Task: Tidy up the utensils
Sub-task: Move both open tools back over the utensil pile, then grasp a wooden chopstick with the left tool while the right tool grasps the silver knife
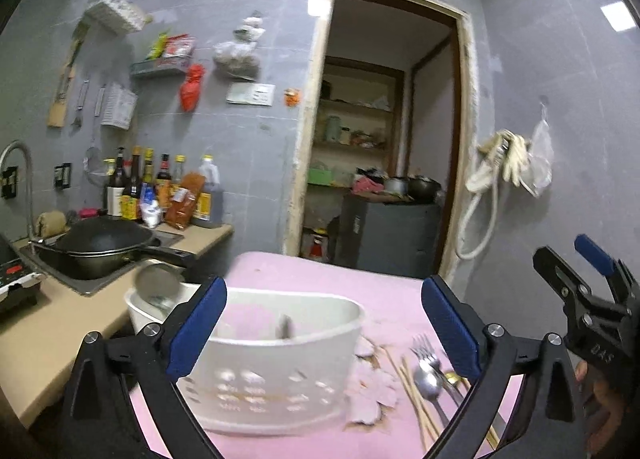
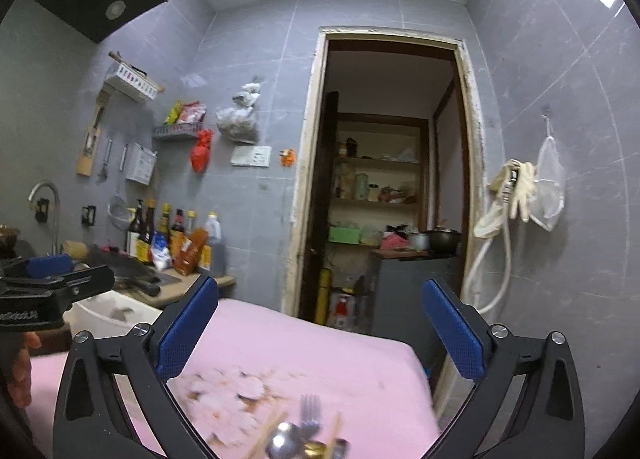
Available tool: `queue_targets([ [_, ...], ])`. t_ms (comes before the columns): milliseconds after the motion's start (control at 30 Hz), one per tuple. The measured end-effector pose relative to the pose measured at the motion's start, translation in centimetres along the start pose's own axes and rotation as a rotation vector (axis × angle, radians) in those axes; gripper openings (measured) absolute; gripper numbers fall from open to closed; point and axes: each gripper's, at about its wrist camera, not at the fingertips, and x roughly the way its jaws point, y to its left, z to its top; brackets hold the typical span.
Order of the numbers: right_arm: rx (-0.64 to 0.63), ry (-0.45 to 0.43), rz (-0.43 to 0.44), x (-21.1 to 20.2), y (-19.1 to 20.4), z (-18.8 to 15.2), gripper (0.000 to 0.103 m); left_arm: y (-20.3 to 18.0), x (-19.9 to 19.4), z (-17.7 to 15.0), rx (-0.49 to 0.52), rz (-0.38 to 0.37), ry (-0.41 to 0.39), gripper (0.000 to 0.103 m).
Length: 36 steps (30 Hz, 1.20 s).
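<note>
- The left gripper, jaws wide apart and empty, hovers over the white plastic perforated utensil caddy, which stands at the left edge of the pink-covered table.
- The right gripper, jaws also wide apart and empty, hovers above the loose utensils.
- The utensils lie just right of the caddy, near the front edge: a steel fork, a steel spoon, a gold-coloured spoon and wooden chopsticks.
- Long axes run roughly front to back, heads toward the far edge.
- Judgement: the right gripper is nearer to the pile and should descend; the pieces overlap, so a single pick is tight.
- The far right portion of the table offers open room.
</note>
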Motion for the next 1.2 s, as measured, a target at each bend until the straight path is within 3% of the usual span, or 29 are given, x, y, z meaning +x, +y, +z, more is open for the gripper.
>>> queue_targets([
  [233, -0.021, 0.103, -0.022, -0.6, -2.9, -1.9, 0.103, -3.2, 2.1, -2.0, 0.045, -0.088, 0.152, 0.096],
  [600, 0.0, 0.324, -0.011, 1.3, -5.3, -5.0, 0.099, -6.4, 6.1, -5.0, 0.125, -0.131, 0.373, 0.094],
  [700, -0.005, 0.415, 0.016, 2.5, -5.1, -6.3, 0.084, -6.9, 7.3, -5.8, 0.14, -0.147, 0.438, 0.082],
  [767, -0.012, 0.476, 0.034, 3.2, -4.9, -7.1, 0.078, -7.2, 8.3, -6.5, 0.145, -0.159, 0.489, 0.066],
  [833, -0.02, 0.535, 0.051, 4.0, -4.7, -7.9, 0.064, -7.4, 9.4, -7.2, 0.147, -0.174, 0.551, 0.056],
  [933, -0.027, 0.612, 0.068, 5.0, -4.7, -8.8, 0.053, -7.5, 10.9, -8.3, 0.141, -0.192, 0.635, 0.041],
  [1033, -0.028, 0.675, 0.087, 5.6, -4.7, -9.6, 0.052, -7.4, 12.4, -9.3, 0.123, -0.202, 0.707, 0.033],
  [1200, -0.032, 0.764, 0.129, 6.6, -4.4, -10.8, 0.052, -6.9, 13.9, -10.3, 0.092, -0.221, 0.783, 0.03],
])
